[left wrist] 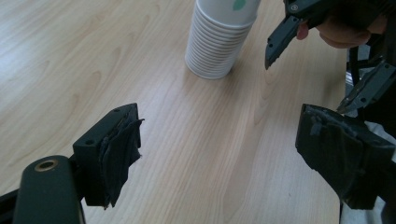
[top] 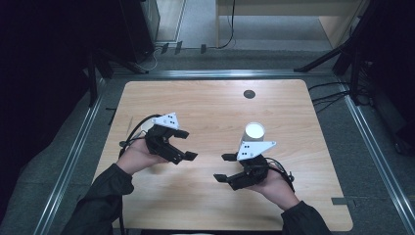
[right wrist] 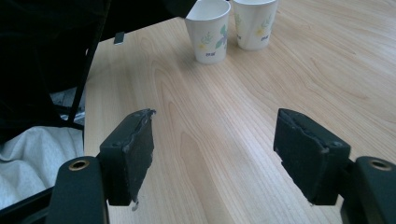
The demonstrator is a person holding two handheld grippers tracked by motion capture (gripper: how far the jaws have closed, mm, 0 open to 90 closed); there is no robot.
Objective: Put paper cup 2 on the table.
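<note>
Both grippers hover over the bench (top: 205, 98), nothing held. Left gripper (top: 188, 144) has its fingers (left wrist: 116, 154) spread wide and empty, aimed at the stack of paper cups (left wrist: 219, 37). Right gripper (top: 225, 167) is just in front of that stack, fingers (right wrist: 135, 154) wide apart too, empty. 2 single cups (right wrist: 208, 30) stand upright at the bench's left edge. Looks like the approach step: next likely 1 gripper steadies the stack while the other pulls a cup off.
</note>
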